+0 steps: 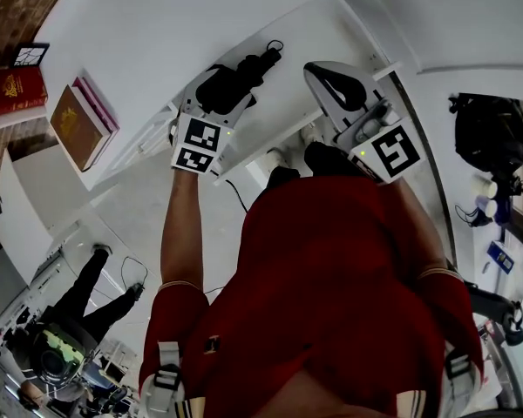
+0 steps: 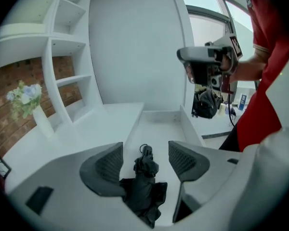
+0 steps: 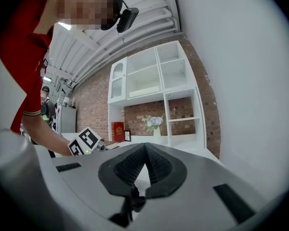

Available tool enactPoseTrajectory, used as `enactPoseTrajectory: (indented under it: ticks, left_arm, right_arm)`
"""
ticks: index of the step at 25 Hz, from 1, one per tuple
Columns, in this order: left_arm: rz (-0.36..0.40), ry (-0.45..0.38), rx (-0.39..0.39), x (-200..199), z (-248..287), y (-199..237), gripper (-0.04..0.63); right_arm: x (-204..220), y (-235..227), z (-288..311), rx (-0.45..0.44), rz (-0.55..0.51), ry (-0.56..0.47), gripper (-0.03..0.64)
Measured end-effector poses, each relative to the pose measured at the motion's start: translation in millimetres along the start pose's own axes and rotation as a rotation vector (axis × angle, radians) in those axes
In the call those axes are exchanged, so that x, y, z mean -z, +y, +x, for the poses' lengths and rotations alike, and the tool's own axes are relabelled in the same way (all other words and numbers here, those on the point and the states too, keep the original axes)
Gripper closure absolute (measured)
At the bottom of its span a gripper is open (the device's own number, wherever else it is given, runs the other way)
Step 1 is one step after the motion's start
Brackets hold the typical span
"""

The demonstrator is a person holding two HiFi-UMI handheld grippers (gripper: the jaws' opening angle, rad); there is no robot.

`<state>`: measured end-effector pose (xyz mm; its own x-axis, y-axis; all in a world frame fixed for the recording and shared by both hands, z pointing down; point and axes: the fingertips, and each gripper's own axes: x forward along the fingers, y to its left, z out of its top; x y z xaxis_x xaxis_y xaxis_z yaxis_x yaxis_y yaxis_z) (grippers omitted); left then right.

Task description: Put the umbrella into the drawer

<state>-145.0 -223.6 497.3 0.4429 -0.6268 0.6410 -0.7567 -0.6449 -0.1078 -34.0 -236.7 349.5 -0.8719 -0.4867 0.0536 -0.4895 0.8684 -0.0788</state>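
Note:
The folded black umbrella [image 1: 244, 72] [image 2: 145, 177] lies lengthwise in the open white drawer [image 2: 190, 124], its strap loop pointing away from me. My left gripper [image 1: 218, 94] [image 2: 145, 155] hovers over it, open. The jaws stand wide on either side of the umbrella, and the loose fabric brushes the left pad [image 2: 106, 165]. My right gripper [image 1: 324, 75] [image 3: 145, 148] is held up beside the drawer, to the right of the left one. Its pads meet at the tips and grip no object. It also shows in the left gripper view as the grey gripper [image 2: 209, 64] in a hand.
A white cabinet top holds a red book [image 1: 15, 90] and a brown book [image 1: 77, 124]. White shelves with a vase of flowers [image 2: 24, 97] [image 3: 153, 123] stand against a brick wall. A black bag [image 1: 492, 133] [image 2: 206, 104] sits to the right. Another person [image 1: 78, 312] is at lower left.

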Motion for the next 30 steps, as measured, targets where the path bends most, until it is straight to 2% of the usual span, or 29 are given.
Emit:
enactPoseTrajectory:
  ticks: [3, 7, 12, 16, 18, 22, 26, 30]
  left_arm:
    - [-0.046, -0.1, -0.032, -27.9, -23.2, -2.8, 0.302]
    - [-0.119, -0.233, -0.055, -59.4, -52.2, -10.2, 0.319]
    - [-0.166, -0.345, -0.074, -82.9, -78.5, -24.2, 0.336]
    - [-0.21, -0.446, -0.085, -101.5, -102.3, -32.0, 0.381]
    - [-0.225, -0.493, -0.095, -110.1, -114.6, -34.3, 0.427]
    - [-0.237, -0.538, -0.109, -118.5, -130.4, -37.3, 0.519]
    - [-0.252, -0.58, -0.156, -121.1, -143.3, -33.3, 0.582]
    - [-0.267, -0.636, -0.198, -123.7, -156.1, -30.1, 0.589]
  right_arm:
    - [-5.0, 7.6, -0.2, -0.014, -0.004, -0.011, 0.618]
    - [-20.9, 21.3, 0.4, -0.046, -0.007, -0.079, 0.618]
    - [-21.0, 35.0, -3.5, -0.071, 0.003, -0.065, 0.618]
    - [-26.7, 46.7, -5.3, -0.101, 0.018, -0.084, 0.618]
    - [-29.3, 53.4, -5.4, -0.119, 0.016, -0.091, 0.618]
    - [-34.2, 63.9, -5.0, -0.146, 0.008, -0.099, 0.618]
    - [-38.5, 70.5, -5.6, -0.162, -0.004, -0.102, 0.618]
    - [-40.7, 73.8, -8.0, -0.165, -0.012, -0.102, 0.618]
